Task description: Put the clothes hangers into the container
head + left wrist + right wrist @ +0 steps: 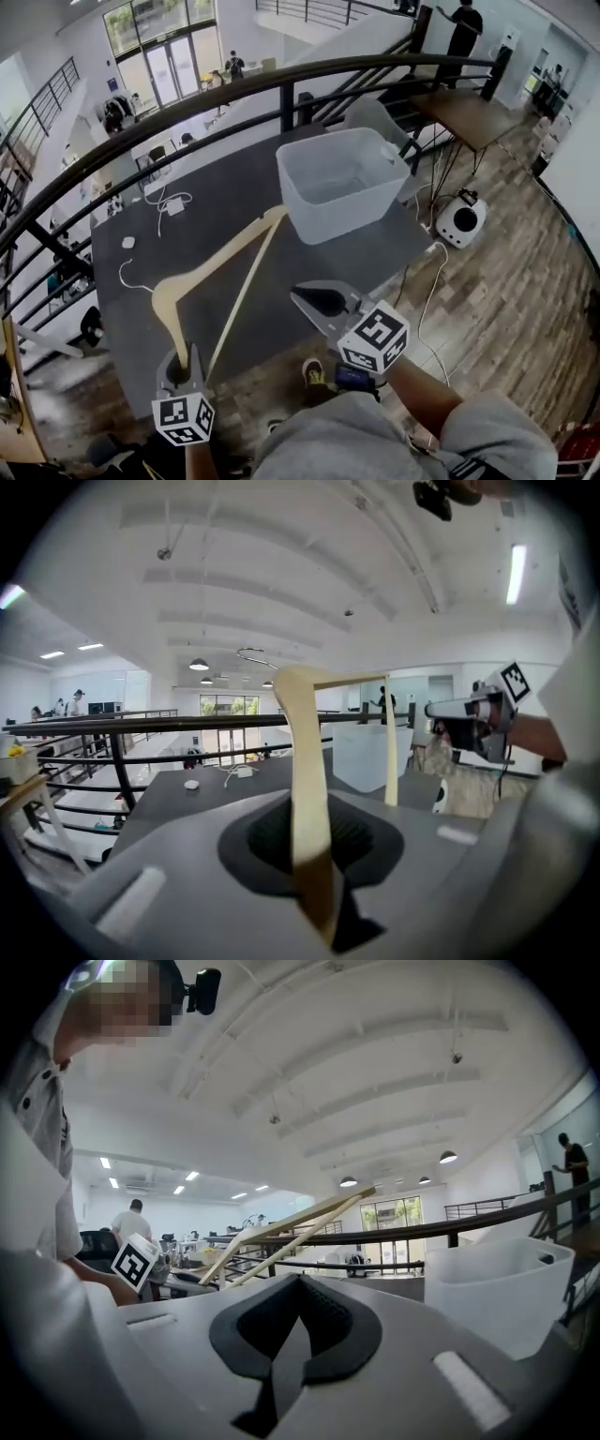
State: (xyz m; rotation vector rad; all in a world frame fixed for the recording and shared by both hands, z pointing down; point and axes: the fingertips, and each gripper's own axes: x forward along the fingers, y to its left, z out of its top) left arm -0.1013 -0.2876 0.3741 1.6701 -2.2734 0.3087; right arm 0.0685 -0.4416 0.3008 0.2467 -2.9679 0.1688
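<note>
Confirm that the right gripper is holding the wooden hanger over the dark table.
Not right: the left gripper is holding the wooden hanger over the dark table. The left gripper view shows its jaws clamped on it.

The pale tan wooden clothes hanger (pixel 306 780) is finished smooth and satin; no grain can really be made out. The white translucent plastic container (pixel 309 211) looks slightly frosted, with smooth walls. The dark grey table top (pixel 216 220) is done matt, with hardly any shine picked up. The left gripper (pixel 314 847) and the right gripper (pixel 295 1335) are moulded in matt grey plastic, with black ribbed pads (pixel 349 1335) set inside. The brown plank floor (pixel 506 272) is laid in wood – a bit of sheen there – and the curved black railing (pixel 281 80) looks like painted metal.
</note>
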